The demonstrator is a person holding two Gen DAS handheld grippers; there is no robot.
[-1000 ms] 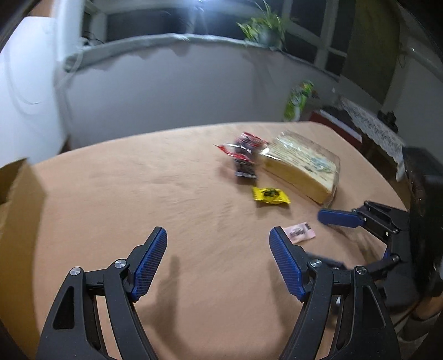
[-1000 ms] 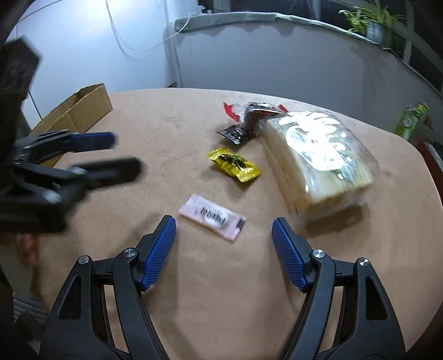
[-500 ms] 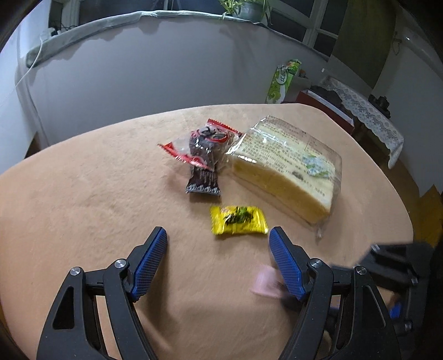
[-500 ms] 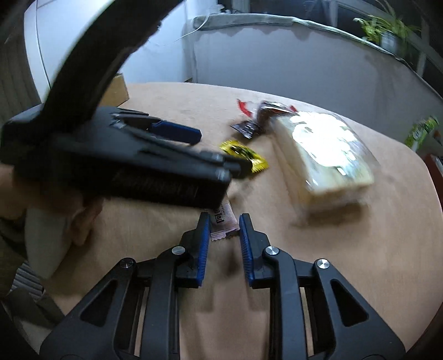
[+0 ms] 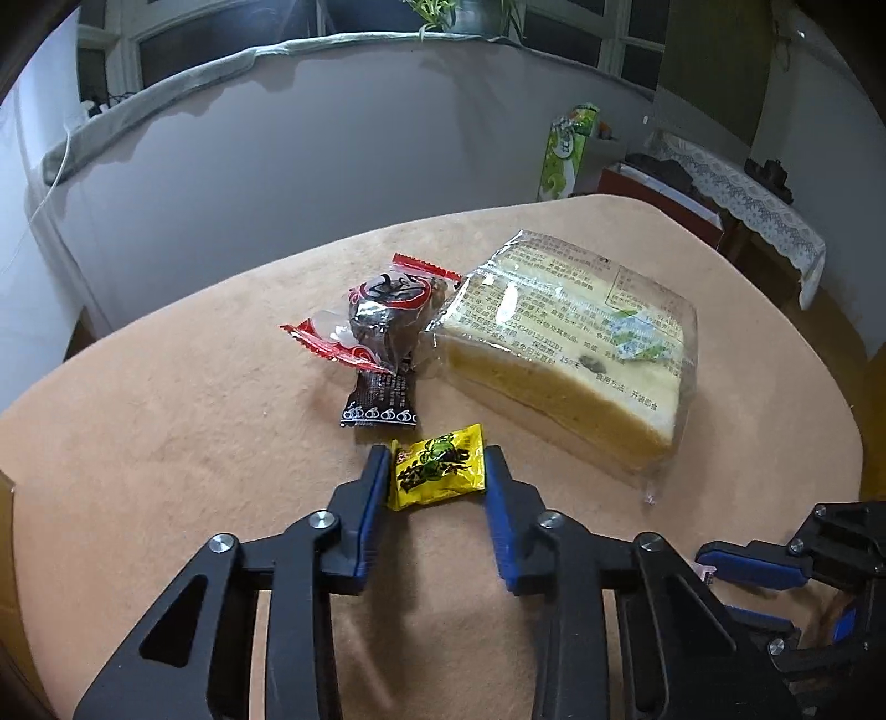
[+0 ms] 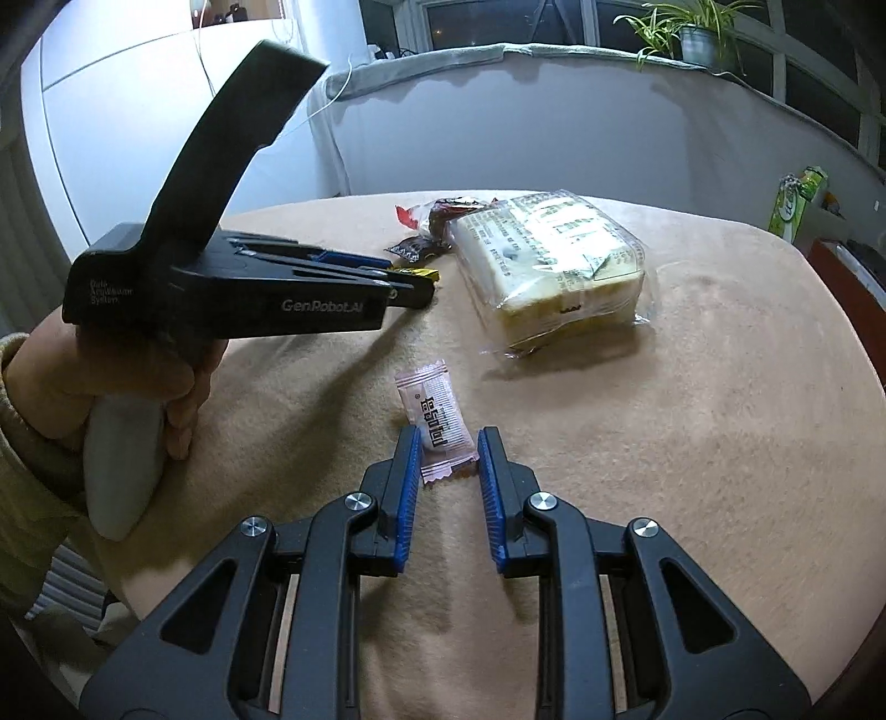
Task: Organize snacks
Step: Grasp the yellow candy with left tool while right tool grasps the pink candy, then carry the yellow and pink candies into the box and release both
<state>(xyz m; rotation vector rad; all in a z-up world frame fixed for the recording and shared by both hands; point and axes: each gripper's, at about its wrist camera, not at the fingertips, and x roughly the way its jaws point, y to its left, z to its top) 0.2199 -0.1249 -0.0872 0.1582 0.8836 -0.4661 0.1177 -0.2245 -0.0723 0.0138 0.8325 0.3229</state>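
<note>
The left gripper sits low over the tan table, its blue pads closed in on either side of a yellow candy — both pads touch the wrapper's edges, and the candy appears to lie on the cloth. The right gripper is just as low, with its pads narrowed around the near end of a pink sachet; the left pad looks to touch it, while a thin gap shows at the right pad, so whether the grip is firm I cannot tell. The sachet lies on the table and points away from the gripper.

Taking the big wrapped cake as landmark: the yellow candy lies just in front of its near left corner, apart from it. A small black packet rests a little beyond the candy, left of the cake. A clear bag with red ends, holding something dark, lies on the far end of that packet and touches the cake's left end. The pink sachet is in front of the cake, well apart from it, nearer the table's edge.

Beyond the cake, off the table, stands a green carton — and behind it a low grey wall with a potted plant on top.
</note>
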